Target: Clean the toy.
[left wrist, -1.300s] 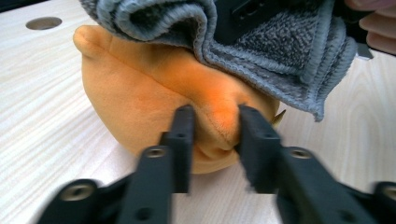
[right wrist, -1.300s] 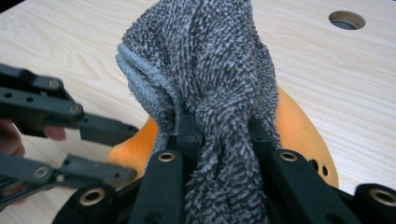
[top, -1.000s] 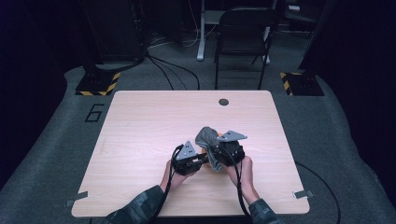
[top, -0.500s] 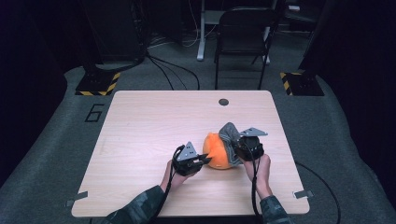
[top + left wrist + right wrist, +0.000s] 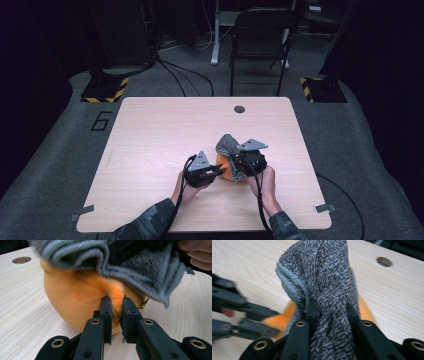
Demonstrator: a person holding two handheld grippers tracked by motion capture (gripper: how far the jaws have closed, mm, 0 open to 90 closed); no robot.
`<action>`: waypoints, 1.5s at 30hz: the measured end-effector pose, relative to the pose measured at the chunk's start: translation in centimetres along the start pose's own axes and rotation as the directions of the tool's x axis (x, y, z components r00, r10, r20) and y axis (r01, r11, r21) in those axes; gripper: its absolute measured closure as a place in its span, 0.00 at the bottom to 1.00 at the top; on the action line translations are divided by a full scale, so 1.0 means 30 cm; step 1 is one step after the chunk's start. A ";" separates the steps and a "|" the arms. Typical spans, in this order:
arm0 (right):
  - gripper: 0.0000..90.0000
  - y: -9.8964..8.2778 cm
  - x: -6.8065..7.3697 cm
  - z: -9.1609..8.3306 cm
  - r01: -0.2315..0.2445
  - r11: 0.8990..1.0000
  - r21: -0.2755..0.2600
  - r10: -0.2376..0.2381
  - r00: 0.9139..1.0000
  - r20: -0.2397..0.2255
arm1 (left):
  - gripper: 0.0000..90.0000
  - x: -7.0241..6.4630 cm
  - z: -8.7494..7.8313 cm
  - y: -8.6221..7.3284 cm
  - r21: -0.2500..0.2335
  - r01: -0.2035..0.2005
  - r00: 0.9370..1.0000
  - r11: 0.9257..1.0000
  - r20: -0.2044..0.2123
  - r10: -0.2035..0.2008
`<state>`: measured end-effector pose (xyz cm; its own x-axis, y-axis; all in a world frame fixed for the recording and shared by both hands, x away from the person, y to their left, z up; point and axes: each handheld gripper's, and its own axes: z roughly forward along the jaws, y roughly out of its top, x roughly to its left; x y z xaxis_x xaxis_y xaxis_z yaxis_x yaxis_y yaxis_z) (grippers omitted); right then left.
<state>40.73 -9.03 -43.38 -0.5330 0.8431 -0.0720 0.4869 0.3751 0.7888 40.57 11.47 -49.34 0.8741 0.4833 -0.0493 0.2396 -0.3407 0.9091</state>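
Note:
An orange plush thing (image 5: 224, 169) lies on the wooden table (image 5: 160, 135), near its front, between the two grippers. My left gripper (image 5: 218, 171) is shut on a pinched fold of the orange plush (image 5: 75, 292), with the left gripper's jaws (image 5: 116, 302) squeezing the fold. A grey fluffy cloth (image 5: 228, 145) hangs over the top of the plush. My right gripper (image 5: 236, 160) is shut on that grey cloth (image 5: 329, 272), which bunches up from between the right gripper's jaws (image 5: 331, 306). The grey cloth (image 5: 140, 267) drapes just above the left jaws.
A round cable hole (image 5: 239, 109) sits near the table's far edge. Bare wood spreads to the left and far side. A dark chair (image 5: 260, 40) stands behind the table, with cables on the floor. The person's hand (image 5: 196, 252) holds the right gripper close by.
The right gripper swung to the right with the grey cloth, baring the orange plush, then came back left, so the cloth covers more of it again. The left gripper stayed put.

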 end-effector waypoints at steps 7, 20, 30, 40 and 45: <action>0.81 -0.055 -0.142 -0.016 -0.100 0.995 0.018 0.098 0.991 0.088 | 0.89 -0.007 0.002 0.001 0.001 -0.005 1.000 1.000 0.002 0.005; 0.81 -0.145 -0.258 0.040 -0.223 0.967 0.122 0.202 0.966 0.162 | 0.90 -0.003 0.004 0.001 0.002 -0.003 1.000 1.000 0.009 0.003; 0.82 -0.201 -0.302 0.089 -0.245 0.944 0.222 0.204 0.960 0.191 | 0.89 0.005 0.002 -0.004 -0.005 0.027 1.000 1.000 0.014 -0.027; 0.83 -0.032 -0.193 -0.130 -0.141 0.990 -0.030 0.143 0.987 0.078 | 0.89 0.006 0.001 -0.004 -0.004 0.024 1.000 1.000 0.014 -0.024; 0.84 -0.051 -0.114 -0.008 -0.072 0.995 0.076 0.066 0.994 0.085 | 0.88 0.012 0.001 -0.008 0.005 0.018 1.000 1.000 0.006 -0.018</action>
<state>41.65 -12.59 -44.18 -0.4390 0.8956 -0.0719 0.5751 0.3415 0.7434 40.86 11.70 -49.60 0.8719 0.4849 -0.0683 0.2577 -0.3358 0.9060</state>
